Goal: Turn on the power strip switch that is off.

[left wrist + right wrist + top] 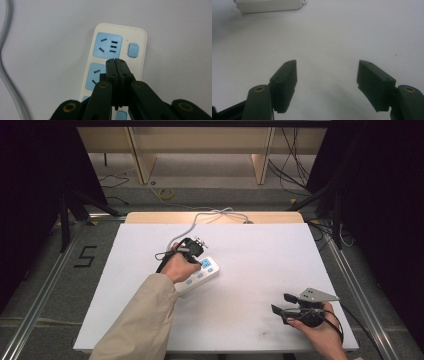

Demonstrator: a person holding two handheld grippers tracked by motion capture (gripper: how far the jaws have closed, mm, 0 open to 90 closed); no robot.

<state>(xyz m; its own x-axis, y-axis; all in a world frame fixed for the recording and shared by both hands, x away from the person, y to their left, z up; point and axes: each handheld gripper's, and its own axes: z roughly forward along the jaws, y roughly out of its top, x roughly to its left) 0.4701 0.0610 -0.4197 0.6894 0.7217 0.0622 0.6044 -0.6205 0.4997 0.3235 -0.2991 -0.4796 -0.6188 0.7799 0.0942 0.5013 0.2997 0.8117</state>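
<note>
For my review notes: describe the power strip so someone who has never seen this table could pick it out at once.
On the white table, look left of centre, under the person's left hand. The power strip lies there at a slant, with the shut fingers of the left gripper over it. It is a cream bar with light-blue sockets and buttons, and a grey cord runs off the far edge.

A: Object log. White plastic power strip (200, 276) with pale blue socket faces and blue rounded switch buttons, lying flat, sockets up, on the white table (250, 260).

B: Orientation?

A: Long axis diagonal across the table. Grey cable (192, 226) leaves its far end and curves to the table's far edge.

B: Close detail?

A: Left gripper view: end socket (107, 45) unoccupied, one switch (133, 50) just beside it. No plugs inserted in the sockets visible.
</note>
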